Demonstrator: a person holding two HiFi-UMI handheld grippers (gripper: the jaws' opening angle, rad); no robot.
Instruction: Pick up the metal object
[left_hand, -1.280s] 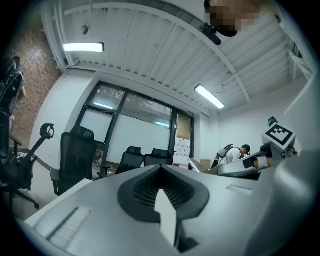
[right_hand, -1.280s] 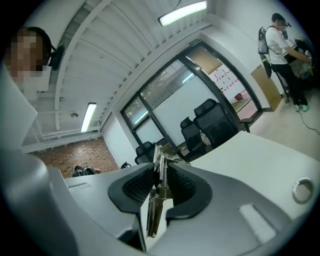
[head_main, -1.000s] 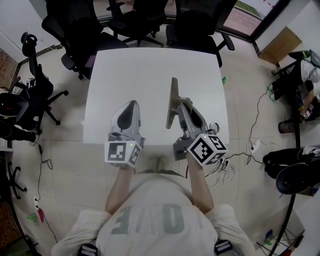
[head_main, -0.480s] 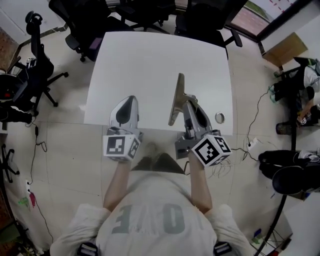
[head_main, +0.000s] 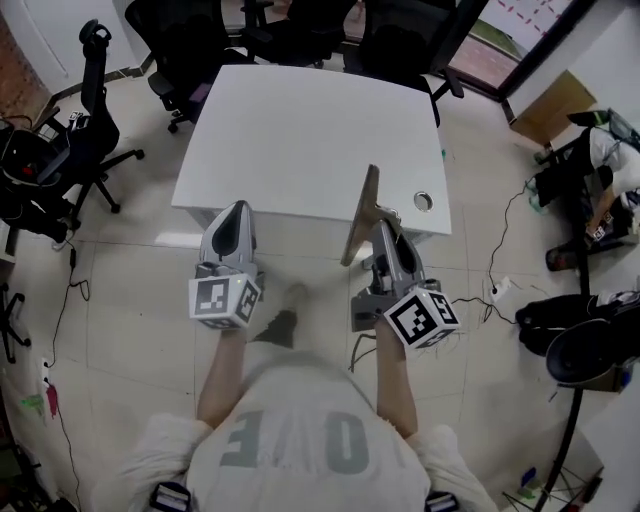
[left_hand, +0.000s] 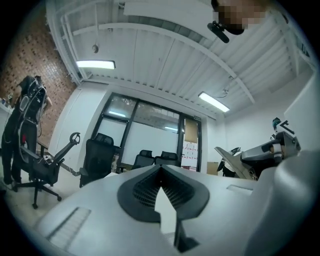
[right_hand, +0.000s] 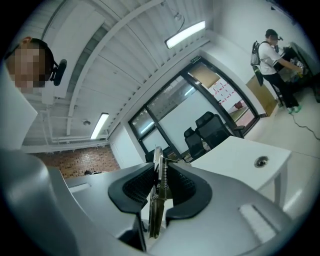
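The metal object (head_main: 362, 210) is a long flat bar-like tool with a spring, held upright and off the table. My right gripper (head_main: 378, 222) is shut on its lower part, in front of the white table's (head_main: 300, 130) near edge. In the right gripper view the metal object (right_hand: 156, 200) is squeezed between the dark ribbed pads (right_hand: 137, 187), and its top sticks up past the right gripper's (right_hand: 159, 170) tips. My left gripper (head_main: 232, 208) is to the left at the same height, shut and holding nothing. The left gripper view shows the left gripper (left_hand: 161, 172) with its pads meeting at the tips.
A round cable hole (head_main: 423, 201) sits at the table's near right corner. Black office chairs (head_main: 190, 40) stand behind and to the left of the table. A cardboard box (head_main: 545, 110) and a person (head_main: 605, 170) are at the far right. Cables (head_main: 500, 290) lie on the tiled floor.
Both grippers have drawn back from over the table to just off its near edge, over the floor. The right one still holds the metal object. The table now lies farther away.
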